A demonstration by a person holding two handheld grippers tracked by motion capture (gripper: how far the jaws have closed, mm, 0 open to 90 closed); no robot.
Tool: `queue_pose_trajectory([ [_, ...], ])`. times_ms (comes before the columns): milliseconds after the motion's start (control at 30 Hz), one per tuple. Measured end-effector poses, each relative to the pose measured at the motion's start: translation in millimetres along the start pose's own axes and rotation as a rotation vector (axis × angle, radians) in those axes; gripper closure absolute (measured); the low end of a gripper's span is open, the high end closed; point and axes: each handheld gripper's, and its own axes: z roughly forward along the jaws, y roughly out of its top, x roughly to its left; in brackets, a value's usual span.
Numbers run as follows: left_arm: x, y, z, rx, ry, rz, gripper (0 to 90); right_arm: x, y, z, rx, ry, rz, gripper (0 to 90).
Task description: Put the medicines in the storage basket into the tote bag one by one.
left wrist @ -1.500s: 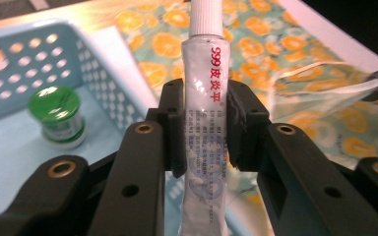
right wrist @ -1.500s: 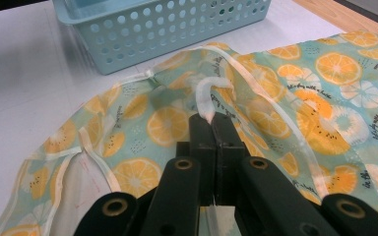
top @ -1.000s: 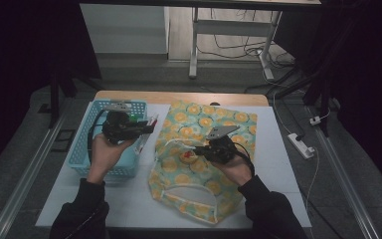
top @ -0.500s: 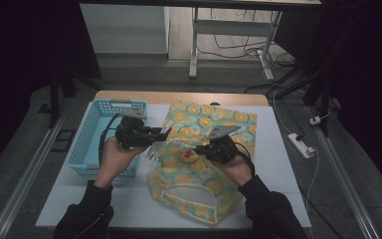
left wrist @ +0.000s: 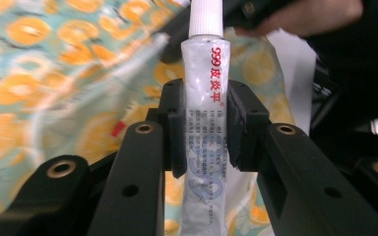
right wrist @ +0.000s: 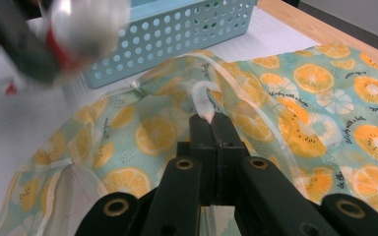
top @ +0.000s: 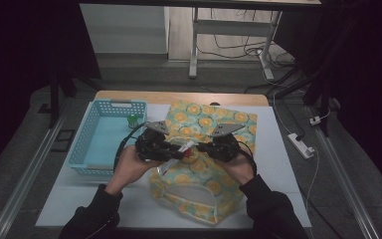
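Looking at that tube [left wrist: 204, 113], you've got something light and squishy: a thin-walled ointment-style tube with a white cap [left wrist: 206, 17] and red print, so it'll dent if you squeeze hard and could slide out lengthwise since the skin looks smooth. Mid-body, where you have it now, seems like the sane place to grab; the cap end is stiffer but narrower. Your left gripper [left wrist: 204, 128] has its jaws clamped on both sides of the tube, cap pointing away toward the bag [top: 199, 169]. That bag is a floppy citrus-print fabric thing lying flat on the table [top: 278, 199], just right of the blue basket [top: 87, 149], and it'll bunch and drag rather than hold any shape, so the pale trim along the opening [right wrist: 204, 105] is your best handle. Your right gripper [right wrist: 211, 123] has its jaws pressed together on that trim, lifting the edge a bit. In the high view the tube sits between your two hands, right over the bag's mouth. I'd guess the opening sags shut if you let the trim go.
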Motion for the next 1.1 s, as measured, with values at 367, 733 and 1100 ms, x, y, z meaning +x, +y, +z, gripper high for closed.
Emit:
queue_pose_trajectory([
  [367,6.9,-4.4,49.5,0.146,0.042,0.005,71.0,3.7,5.3,-7.8,-0.044,-0.002,-0.015,90.0],
  [733,19.6,-3.4,72.2,0.17,0.15,-0.023,70.9,7.7,6.9,-6.5,-0.049,0.008,-0.027,90.0],
  [1100,34.5,2.1,80.3,0.139,0.261,-0.059,70.9,8.1,6.3,-4.9,-0.048,0.008,-0.024,90.0],
])
